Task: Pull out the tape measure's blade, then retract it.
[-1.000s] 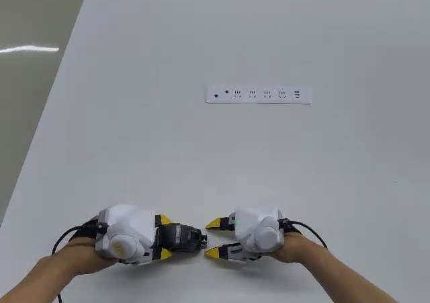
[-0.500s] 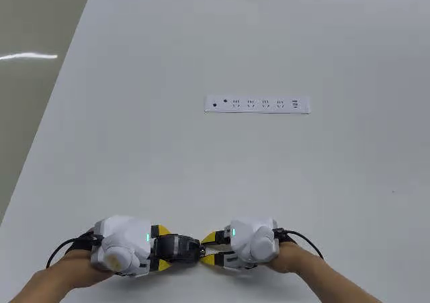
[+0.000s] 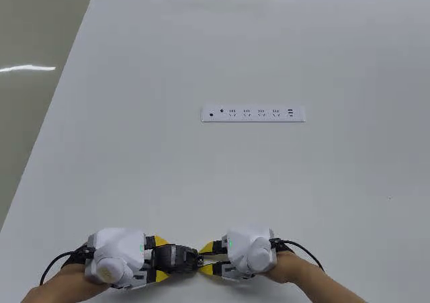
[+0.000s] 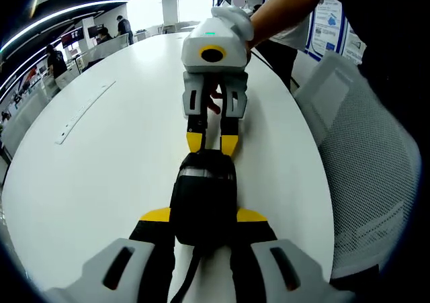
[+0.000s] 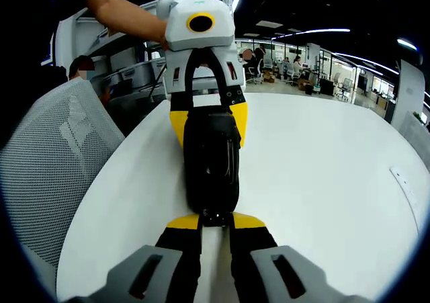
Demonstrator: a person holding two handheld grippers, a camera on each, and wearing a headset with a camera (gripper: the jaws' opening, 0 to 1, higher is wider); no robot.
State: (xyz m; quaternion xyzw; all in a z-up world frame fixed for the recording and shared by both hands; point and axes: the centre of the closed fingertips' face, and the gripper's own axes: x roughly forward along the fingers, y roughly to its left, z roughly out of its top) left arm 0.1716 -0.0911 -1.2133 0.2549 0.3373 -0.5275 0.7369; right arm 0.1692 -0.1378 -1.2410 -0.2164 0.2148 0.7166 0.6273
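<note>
The black tape measure lies between the two grippers near the table's front edge. My left gripper is shut on its case, yellow tips on either side; in the left gripper view the case sits in my left gripper. My right gripper faces it from the right, its yellow tips drawn in on the blade tip at the case's mouth. In the right gripper view the tape measure stands just ahead of my right gripper, whose narrow gap holds the blade's end hook. No length of blade shows.
A white power strip lies flat at mid-table, well beyond the grippers. The white table ends at its left edge, with floor beyond. A grey mesh chair stands close behind the front edge.
The two grippers have come together: the right one has moved left onto the tape measure's front end and its jaws have narrowed. The camera has also shifted.
</note>
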